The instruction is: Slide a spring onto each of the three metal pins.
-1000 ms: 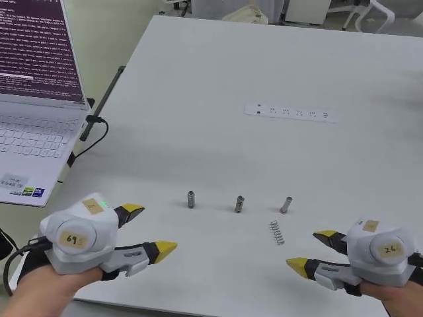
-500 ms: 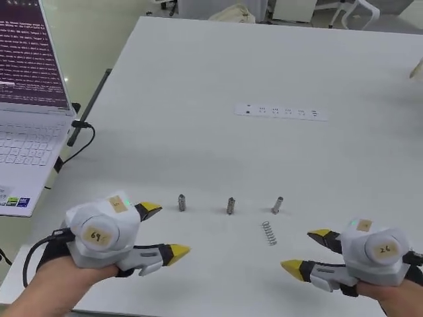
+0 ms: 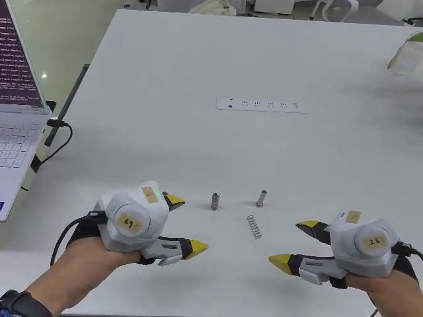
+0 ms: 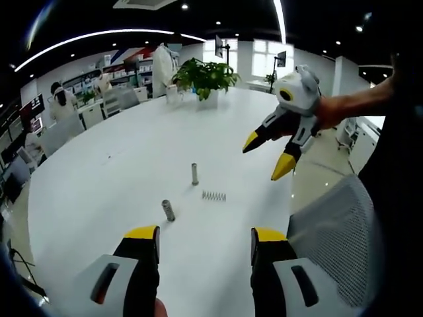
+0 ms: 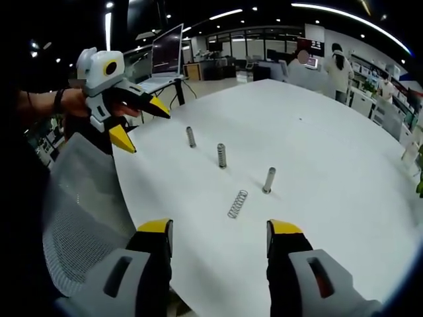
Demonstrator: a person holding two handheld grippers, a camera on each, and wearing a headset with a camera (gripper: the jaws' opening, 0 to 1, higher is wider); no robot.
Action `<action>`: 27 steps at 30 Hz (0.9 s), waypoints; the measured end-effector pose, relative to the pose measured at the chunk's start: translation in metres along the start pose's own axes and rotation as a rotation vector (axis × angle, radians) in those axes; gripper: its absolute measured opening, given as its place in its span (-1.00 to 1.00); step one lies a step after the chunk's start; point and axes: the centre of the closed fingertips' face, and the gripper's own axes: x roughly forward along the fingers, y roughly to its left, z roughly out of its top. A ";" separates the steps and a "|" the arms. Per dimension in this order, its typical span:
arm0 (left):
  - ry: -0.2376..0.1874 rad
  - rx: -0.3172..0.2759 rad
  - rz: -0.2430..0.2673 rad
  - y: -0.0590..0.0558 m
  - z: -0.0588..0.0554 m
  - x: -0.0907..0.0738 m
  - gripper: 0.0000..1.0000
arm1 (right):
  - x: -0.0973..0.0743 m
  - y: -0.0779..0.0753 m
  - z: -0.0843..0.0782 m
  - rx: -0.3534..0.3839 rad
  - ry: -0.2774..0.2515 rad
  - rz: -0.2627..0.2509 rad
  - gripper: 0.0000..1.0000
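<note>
Three short metal pins stand in a row on the white table. The left pin (image 5: 190, 137) and middle pin (image 3: 215, 201) (image 5: 221, 155) each wear a spring. The right pin (image 3: 262, 197) (image 5: 269, 179) (image 4: 195, 174) is bare. A loose spring (image 3: 254, 226) (image 5: 237, 203) (image 4: 213, 195) lies flat just in front of the bare pin. My left gripper (image 3: 187, 223) (image 4: 205, 233) is open, left of the row, and hides the left pin in the head view. My right gripper (image 3: 291, 243) (image 5: 220, 226) is open, right of the loose spring and nearer the table edge.
A white power strip (image 3: 263, 105) lies farther back on the table. A laptop (image 3: 12, 99) and a black cable (image 3: 56, 132) sit at the left edge. A mesh chair back (image 5: 86, 218) is close under the grippers, and people stand in the room behind.
My left gripper has moved right toward the pins and now covers the left one in the head view. The head camera has shifted too. Both grippers stay open.
</note>
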 end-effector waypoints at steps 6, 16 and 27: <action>0.026 0.056 -0.048 -0.006 0.001 0.015 0.00 | -0.005 0.001 0.001 0.005 -0.007 -0.005 0.12; 0.053 0.120 -0.104 -0.012 0.008 0.037 -0.03 | -0.007 0.008 -0.002 0.010 -0.007 0.001 0.15; 0.086 0.204 -0.165 -0.023 0.012 0.063 -0.09 | -0.015 0.008 -0.007 0.027 -0.008 -0.006 0.14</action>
